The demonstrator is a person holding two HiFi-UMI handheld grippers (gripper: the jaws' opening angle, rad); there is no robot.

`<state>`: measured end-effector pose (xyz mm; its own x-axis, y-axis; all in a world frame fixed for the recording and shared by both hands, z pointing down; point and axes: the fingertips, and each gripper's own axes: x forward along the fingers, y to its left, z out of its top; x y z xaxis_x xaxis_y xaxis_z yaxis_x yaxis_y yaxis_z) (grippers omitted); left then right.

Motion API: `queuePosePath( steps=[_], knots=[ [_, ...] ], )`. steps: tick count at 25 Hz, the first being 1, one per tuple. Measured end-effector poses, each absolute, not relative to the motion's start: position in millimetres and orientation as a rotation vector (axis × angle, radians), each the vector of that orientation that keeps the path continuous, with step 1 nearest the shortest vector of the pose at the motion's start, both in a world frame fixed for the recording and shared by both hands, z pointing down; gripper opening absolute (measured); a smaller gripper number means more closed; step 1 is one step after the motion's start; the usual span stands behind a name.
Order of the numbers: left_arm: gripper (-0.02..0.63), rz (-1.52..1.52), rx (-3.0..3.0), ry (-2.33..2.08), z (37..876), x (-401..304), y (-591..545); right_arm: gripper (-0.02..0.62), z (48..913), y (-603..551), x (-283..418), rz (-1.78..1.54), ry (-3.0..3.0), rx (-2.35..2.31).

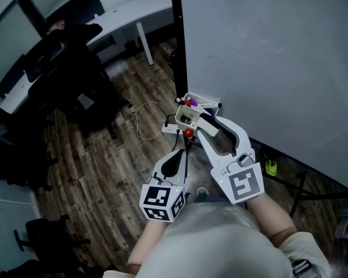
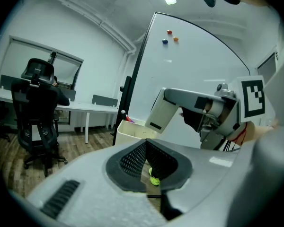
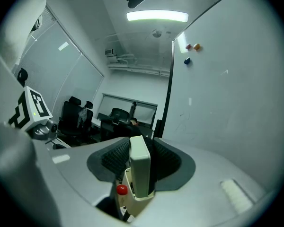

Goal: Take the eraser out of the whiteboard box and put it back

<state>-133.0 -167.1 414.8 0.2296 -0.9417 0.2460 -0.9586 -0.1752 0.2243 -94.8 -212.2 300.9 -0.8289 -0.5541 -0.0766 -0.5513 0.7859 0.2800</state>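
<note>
Cream eraser (image 3: pixel 139 171), pinched upright in your right gripper (image 1: pixel 209 122) just over the box (image 1: pixel 185 116), could have slipped or caught on that box if you tilted it, and your closed, empty left gripper (image 1: pixel 175 158) offered no catch.

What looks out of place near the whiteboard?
A thin loose cable lies curled on the wooden floor left of the box, and a small yellow-green thing lies beside the whiteboard. Nothing looks spilled.
</note>
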Motion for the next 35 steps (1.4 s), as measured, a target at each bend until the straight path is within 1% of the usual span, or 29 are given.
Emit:
queuePosePath(
  steps=[18,35],
  knots=[
    [0.002,0.076,2.228,-1.695,419.5,-124.2,-127.7,0.166,295.1,-164.2,-81.4,-0.474,-2.932,1.024],
    [0.002,0.069,2.252,-1.641,421.8,-105.6,-86.7,0.166,299.7,-115.5,-61.9,-0.414,-2.921,1.081]
  ],
)
